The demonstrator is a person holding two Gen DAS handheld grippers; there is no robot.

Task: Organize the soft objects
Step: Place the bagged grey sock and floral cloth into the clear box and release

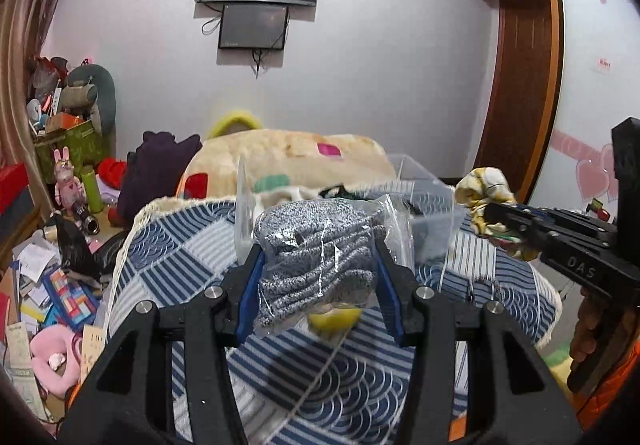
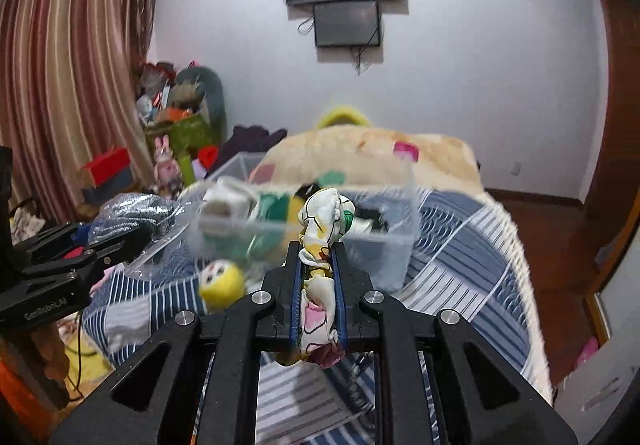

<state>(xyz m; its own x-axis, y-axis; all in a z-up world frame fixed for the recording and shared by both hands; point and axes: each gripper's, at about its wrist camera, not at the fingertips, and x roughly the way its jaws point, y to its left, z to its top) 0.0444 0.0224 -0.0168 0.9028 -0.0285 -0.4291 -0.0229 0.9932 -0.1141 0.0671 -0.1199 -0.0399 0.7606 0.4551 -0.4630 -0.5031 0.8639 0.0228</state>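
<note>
- The left gripper (image 1: 320, 269) has its jaws closed around a grey knitted item in a clear plastic bag (image 1: 316, 245), held above the bed (image 1: 192, 241); the bag's lower part is hidden behind the jaws.
- The right gripper (image 2: 318, 285) has its jaws almost together, pinching a printed cloth (image 2: 322, 229) in white, yellow and green.
- A clear plastic box (image 2: 376, 245) stands on the bed just behind the cloth; its contents are blurred and hard to name.
- A yellow soft toy (image 2: 221, 283) lies on the striped cover near the box, blurred.
- Readable writing: "DAS" on the right gripper's body in the left view, "GenRobot.AI" on the left gripper's body in the right view.
</note>
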